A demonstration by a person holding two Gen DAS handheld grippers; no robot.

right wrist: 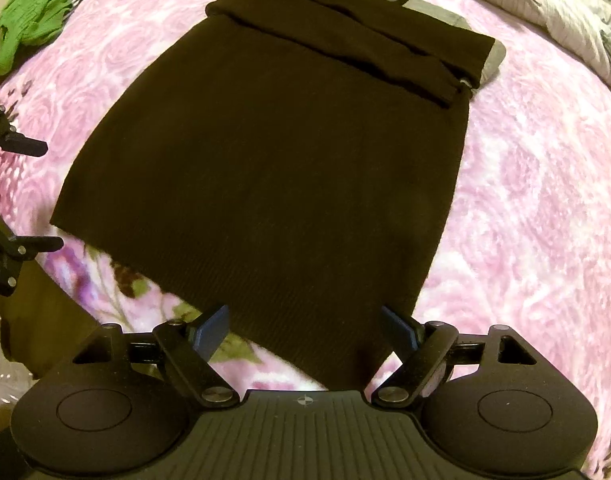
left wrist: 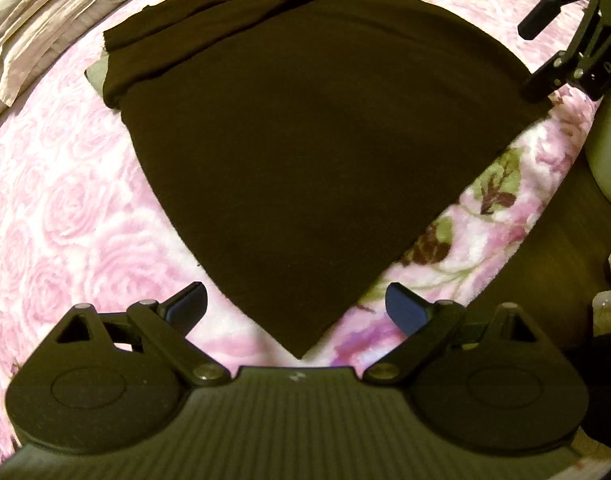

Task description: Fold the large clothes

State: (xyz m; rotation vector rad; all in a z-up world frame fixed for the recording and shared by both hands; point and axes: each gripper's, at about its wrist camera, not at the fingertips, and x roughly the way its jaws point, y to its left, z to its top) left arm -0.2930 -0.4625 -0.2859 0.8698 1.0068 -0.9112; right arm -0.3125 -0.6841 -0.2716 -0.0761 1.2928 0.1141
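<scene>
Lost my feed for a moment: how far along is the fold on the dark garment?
Done: the dark garment lies flat on the pink blanket, sleeves folded across its top. In hand: nothing; the left gripper and right gripper hover open at its near corners. Left: folding the hem up.

I see the garment [right wrist: 265,168] flat on the bed [right wrist: 525,200], its far end folded over. My left claw [left wrist: 295,308] and right claw [right wrist: 304,330] hover at its near corners, pillows [right wrist: 565,12] behind.
</scene>
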